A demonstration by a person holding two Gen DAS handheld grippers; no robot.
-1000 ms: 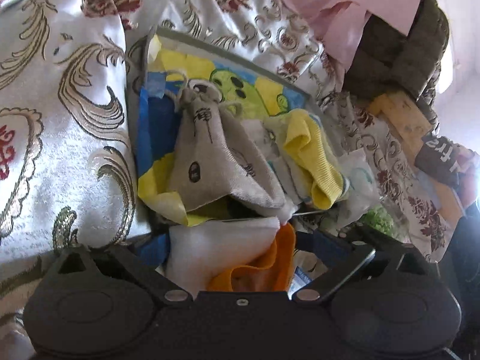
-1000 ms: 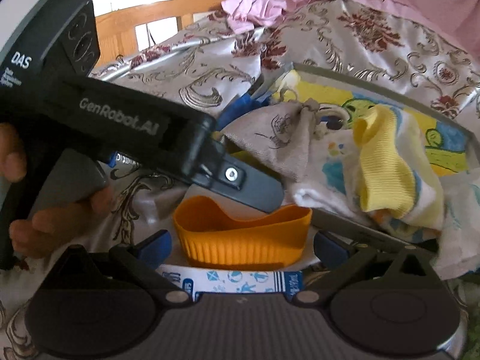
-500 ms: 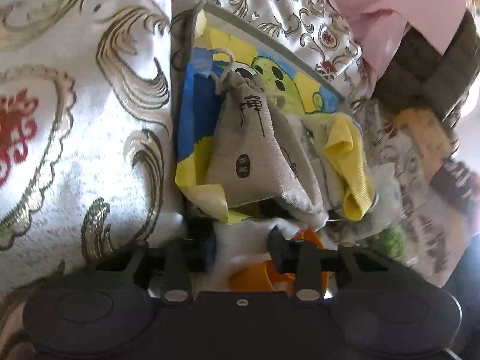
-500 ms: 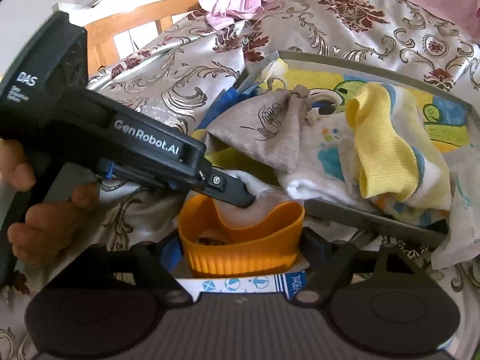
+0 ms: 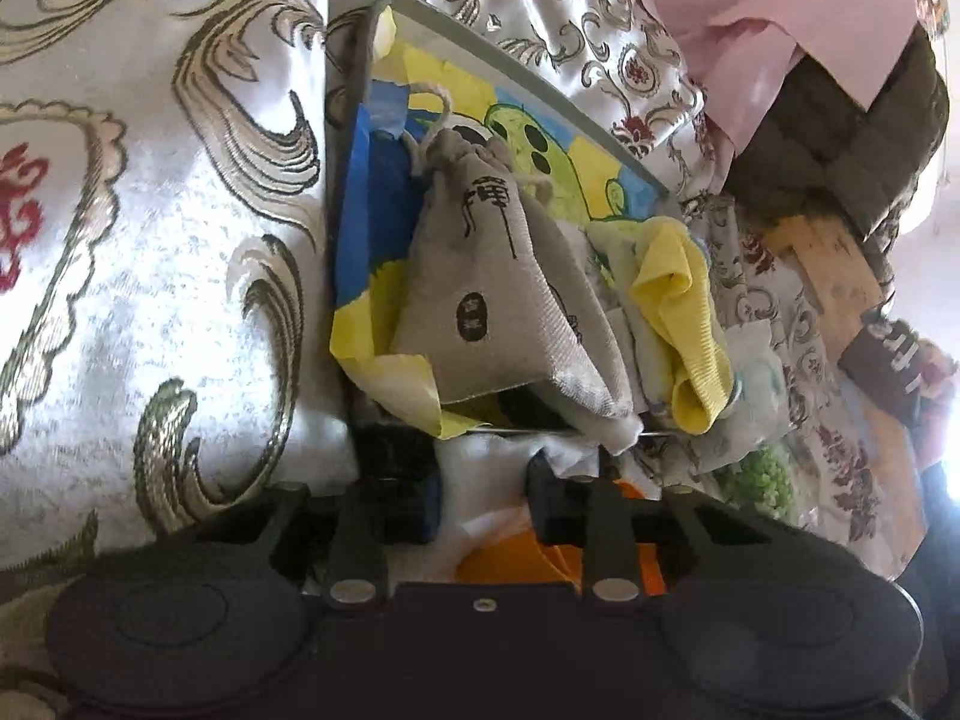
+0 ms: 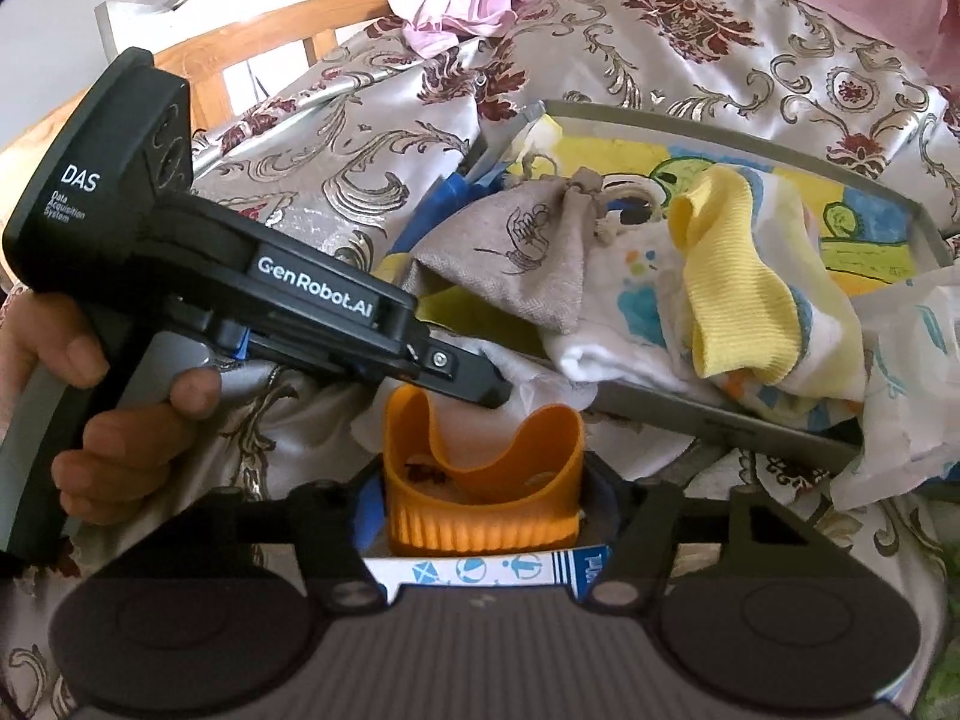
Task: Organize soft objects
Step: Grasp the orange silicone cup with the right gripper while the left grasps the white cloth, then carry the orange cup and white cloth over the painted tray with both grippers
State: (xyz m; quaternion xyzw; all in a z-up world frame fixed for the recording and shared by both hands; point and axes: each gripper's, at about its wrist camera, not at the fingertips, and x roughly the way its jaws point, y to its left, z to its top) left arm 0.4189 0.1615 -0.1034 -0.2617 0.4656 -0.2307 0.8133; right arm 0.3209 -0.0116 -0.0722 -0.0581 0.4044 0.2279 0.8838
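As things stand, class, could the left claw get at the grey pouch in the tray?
Probably not yet. The left claw is shut on white cloth at the orange cup. The grey pouch lies uncovered just ahead, so letting go first would free the way.

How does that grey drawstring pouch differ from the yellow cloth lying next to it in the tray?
The grey pouch is coarse woven fabric with dark printed marks; the yellow cloth is plain and finely ribbed. The grey pouch is gathered shut by a cord at its neck, while the yellow cloth is loosely folded over with no tie. The grey pouch lies nearer the tray's left end, the yellow cloth further right. Both are soft and rest on other fabrics in the tray.
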